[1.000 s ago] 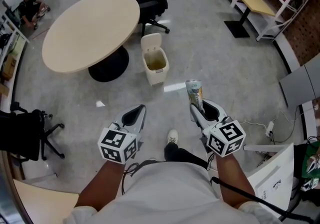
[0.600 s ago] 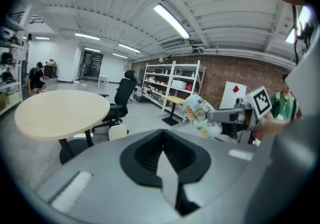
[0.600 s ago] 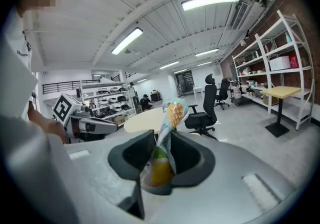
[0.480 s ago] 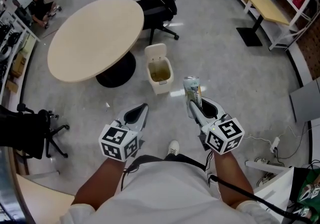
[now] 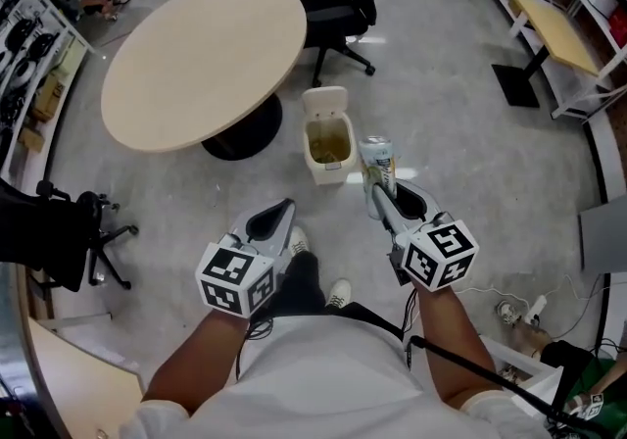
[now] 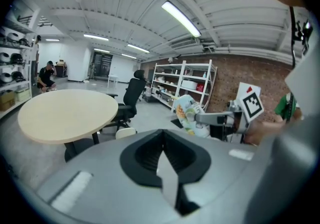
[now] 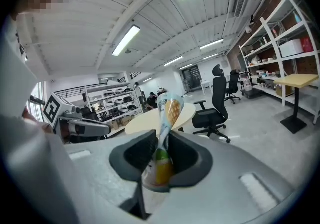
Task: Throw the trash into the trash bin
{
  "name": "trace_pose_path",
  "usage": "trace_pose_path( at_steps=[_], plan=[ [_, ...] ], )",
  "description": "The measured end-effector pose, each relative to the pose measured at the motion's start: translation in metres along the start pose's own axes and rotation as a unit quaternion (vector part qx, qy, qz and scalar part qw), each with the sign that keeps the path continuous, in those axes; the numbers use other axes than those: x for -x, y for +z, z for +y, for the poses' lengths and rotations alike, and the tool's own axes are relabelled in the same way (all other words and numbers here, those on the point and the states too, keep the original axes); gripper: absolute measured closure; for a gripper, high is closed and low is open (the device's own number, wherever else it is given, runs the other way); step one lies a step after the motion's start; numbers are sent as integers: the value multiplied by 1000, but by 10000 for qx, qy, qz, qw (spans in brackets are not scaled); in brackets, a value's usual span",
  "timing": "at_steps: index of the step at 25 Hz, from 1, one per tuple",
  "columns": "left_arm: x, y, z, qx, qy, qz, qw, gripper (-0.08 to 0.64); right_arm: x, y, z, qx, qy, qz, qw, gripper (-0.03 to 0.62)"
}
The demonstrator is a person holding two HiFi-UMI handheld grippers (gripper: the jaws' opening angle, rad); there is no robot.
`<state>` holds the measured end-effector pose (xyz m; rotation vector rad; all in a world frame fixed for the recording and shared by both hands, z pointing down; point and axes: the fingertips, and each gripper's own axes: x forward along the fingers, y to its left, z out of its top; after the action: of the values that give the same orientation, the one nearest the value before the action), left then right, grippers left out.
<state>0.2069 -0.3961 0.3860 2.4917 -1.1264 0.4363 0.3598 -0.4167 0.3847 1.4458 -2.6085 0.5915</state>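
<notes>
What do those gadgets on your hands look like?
Two grey plastic grippers, the left gripper and right gripper, taper to black-lined fingers. Each carries a white cube printed with black square markers. A black cable trails over the white short-sleeved shirt.

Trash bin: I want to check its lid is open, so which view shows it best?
Head view: the trash bin is seen from above, lid up, inside exposed. The left gripper view shows only its pale top; the right gripper view shows none of it.
</notes>
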Motion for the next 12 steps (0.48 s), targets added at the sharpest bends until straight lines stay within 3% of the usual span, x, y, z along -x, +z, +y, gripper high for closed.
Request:
trace_pose_path(
  at_steps=[12],
  plan=[
    [-83,5,70,31,-195,307,9993,552,-77,-6,-52,47,-255,565,9981,514]
  ],
)
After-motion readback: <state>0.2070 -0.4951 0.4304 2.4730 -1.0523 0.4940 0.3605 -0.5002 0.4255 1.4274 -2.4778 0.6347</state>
